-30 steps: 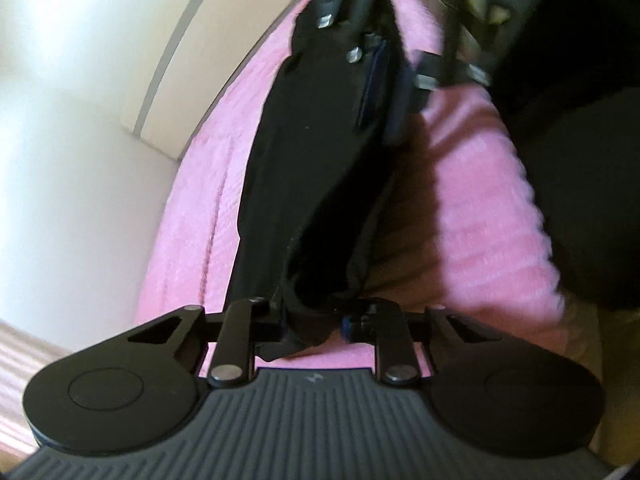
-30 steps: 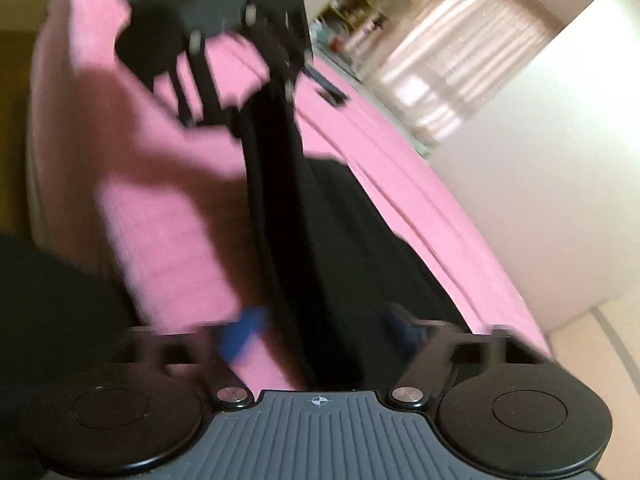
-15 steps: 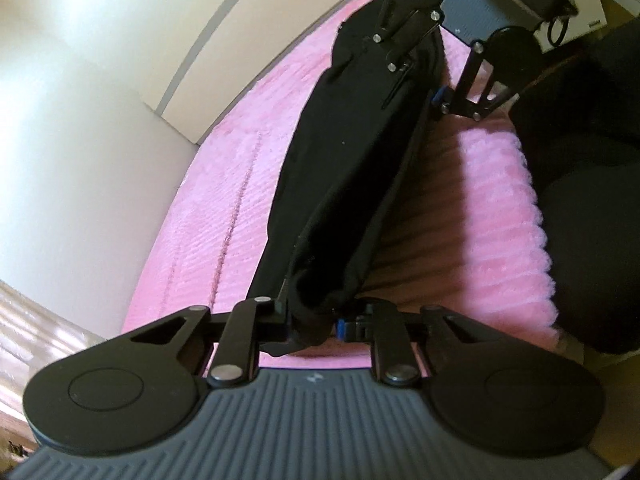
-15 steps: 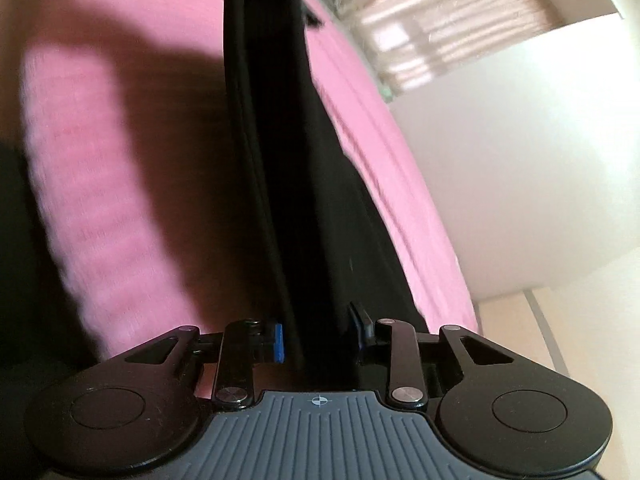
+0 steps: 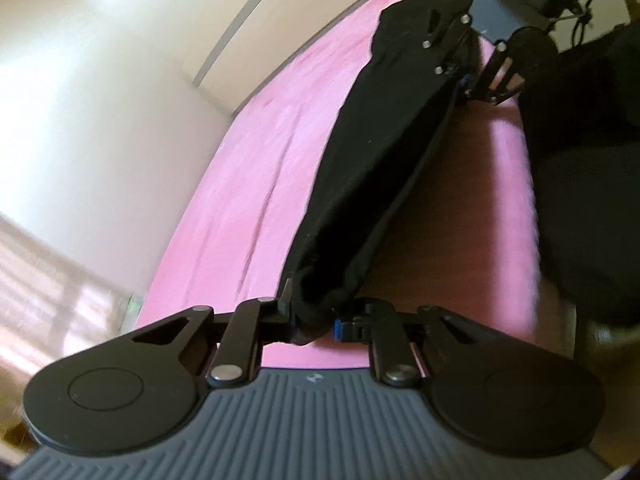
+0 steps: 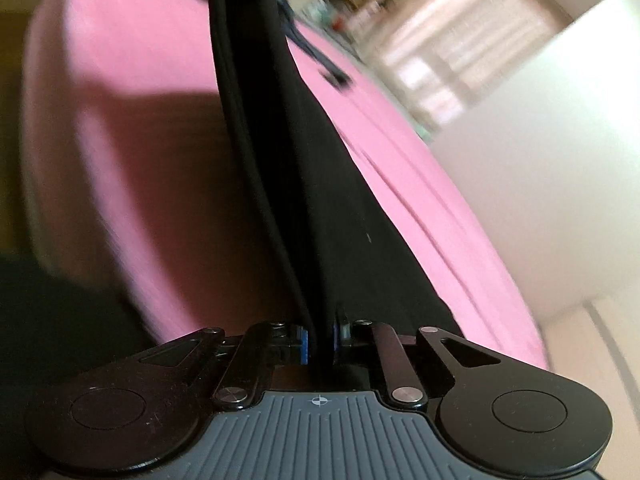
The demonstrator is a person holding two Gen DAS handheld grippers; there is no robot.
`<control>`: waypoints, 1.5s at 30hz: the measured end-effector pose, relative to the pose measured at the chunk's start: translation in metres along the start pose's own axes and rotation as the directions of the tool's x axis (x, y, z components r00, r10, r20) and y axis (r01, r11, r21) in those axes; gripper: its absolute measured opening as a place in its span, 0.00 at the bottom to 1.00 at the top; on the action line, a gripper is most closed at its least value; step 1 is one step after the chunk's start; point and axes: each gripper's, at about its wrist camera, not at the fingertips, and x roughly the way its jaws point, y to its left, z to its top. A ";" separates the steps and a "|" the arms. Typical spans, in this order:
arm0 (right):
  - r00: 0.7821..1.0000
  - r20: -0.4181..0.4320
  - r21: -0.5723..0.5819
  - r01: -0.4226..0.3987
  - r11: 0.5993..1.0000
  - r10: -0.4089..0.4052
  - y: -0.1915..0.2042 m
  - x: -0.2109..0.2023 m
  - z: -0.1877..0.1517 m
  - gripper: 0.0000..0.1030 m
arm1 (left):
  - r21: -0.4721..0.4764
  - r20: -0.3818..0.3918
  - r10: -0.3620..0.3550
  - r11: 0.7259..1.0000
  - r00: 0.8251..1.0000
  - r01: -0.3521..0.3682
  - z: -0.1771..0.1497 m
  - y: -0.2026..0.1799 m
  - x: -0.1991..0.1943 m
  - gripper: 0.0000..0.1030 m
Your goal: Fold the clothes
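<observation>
A long black garment (image 5: 380, 160) hangs stretched in a folded strip between my two grippers, above a pink bed cover (image 5: 260, 160). My left gripper (image 5: 314, 320) is shut on its bunched near end. At the far end, in the left wrist view, my right gripper (image 5: 460, 76) holds the other edge. In the right wrist view the garment (image 6: 280, 160) runs up and away from my right gripper (image 6: 320, 340). That gripper's jaws are closing, and the blue pads (image 6: 304, 344) press the cloth from both sides.
The pink bed cover (image 6: 140, 60) spreads under the garment, with a white wall (image 5: 80, 120) beyond its far side. A person's dark clothing (image 5: 580, 220) fills the side by the bed's near edge. A bright curtained window (image 6: 460, 40) shows in the distance.
The right gripper's jaws, wide apart a second ago, have come together on the garment's edge. The two grippers have drawn apart, and the cloth between them is pulled straighter.
</observation>
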 end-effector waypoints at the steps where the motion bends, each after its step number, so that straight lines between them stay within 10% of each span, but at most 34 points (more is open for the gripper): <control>1: 0.999 0.021 0.004 -0.027 1.000 0.027 0.008 -0.002 0.008 0.09 | -0.006 -0.023 0.008 1.000 1.000 -0.008 -0.008 0.002 -0.013 0.13; 8: 0.994 0.068 -0.032 -0.089 0.996 0.091 0.038 -0.007 0.033 0.13 | 0.036 -0.140 0.021 0.999 0.990 -0.016 -0.044 0.003 -0.081 0.14; 12: 0.986 0.129 -0.069 -0.096 0.993 0.104 0.045 -0.030 0.032 0.59 | 0.069 -0.135 0.024 0.997 0.991 -0.014 -0.043 -0.002 -0.084 0.14; 16: 0.978 0.159 -0.048 -0.127 0.991 0.134 0.051 -0.023 0.042 0.52 | 0.077 -0.111 0.039 0.997 0.993 -0.030 -0.037 0.005 -0.084 0.14; 18: 0.978 0.160 0.009 -0.139 0.990 0.136 0.046 -0.015 0.048 0.12 | 0.085 -0.095 0.048 0.996 0.994 -0.040 -0.028 0.013 -0.084 0.14; 22: 0.972 0.208 0.265 -0.163 0.950 0.109 0.013 -0.019 0.043 0.12 | 0.132 -0.043 0.081 0.988 0.996 -0.075 0.008 0.033 -0.079 0.14; 28: 0.957 0.290 0.684 -0.190 0.704 -0.023 -0.051 -0.048 -0.010 0.11 | 0.296 0.148 0.105 0.944 0.983 -0.146 0.127 0.058 -0.049 0.13; 33: 0.965 0.227 0.908 -0.161 0.387 -0.131 -0.101 -0.072 -0.088 0.11 | 0.431 0.331 -0.006 0.891 0.944 -0.145 0.256 0.038 0.010 0.13; 39: 0.990 0.126 0.990 -0.121 0.073 -0.071 -0.114 -0.058 -0.169 0.12 | 0.453 0.352 -0.262 0.888 0.899 0.081 0.349 -0.036 0.122 0.23; 45: 0.983 0.175 0.984 -0.174 0.027 -0.063 -0.119 -0.068 -0.186 0.14 | 0.223 0.298 -0.305 0.944 0.904 0.245 0.318 -0.021 0.152 0.31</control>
